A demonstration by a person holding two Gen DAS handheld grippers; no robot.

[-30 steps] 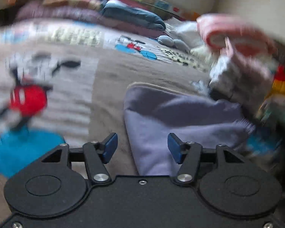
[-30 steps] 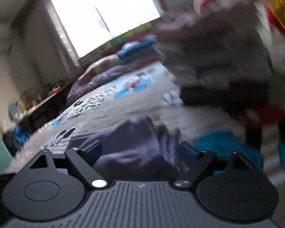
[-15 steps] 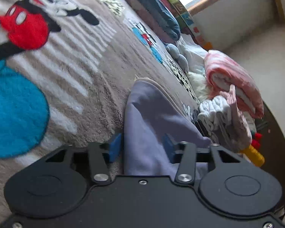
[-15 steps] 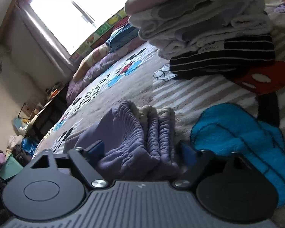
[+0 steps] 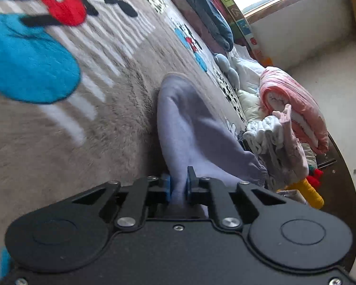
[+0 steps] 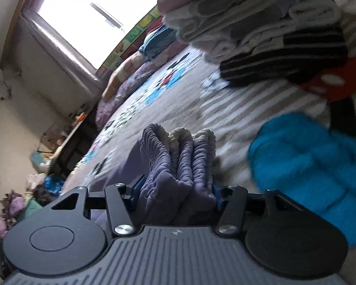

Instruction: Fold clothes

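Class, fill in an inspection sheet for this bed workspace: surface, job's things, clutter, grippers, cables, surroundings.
Surface: beige fleece cartoon-print blanket covering the bed.
Job's things: folded lilac cotton garment, elastic end bunched.
Clutter: stack of folded clothes; pink rolled quilt.
Grippers: left gripper shut on the garment; right gripper shut on its bunched end.
Cables: nothing seen.
Surroundings: bright window, bedding heaped below it.

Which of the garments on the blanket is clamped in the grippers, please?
The lavender garment, lying apart on the blanket; left gripper and right gripper both pinch it. The stacked folded clothes sit untouched.
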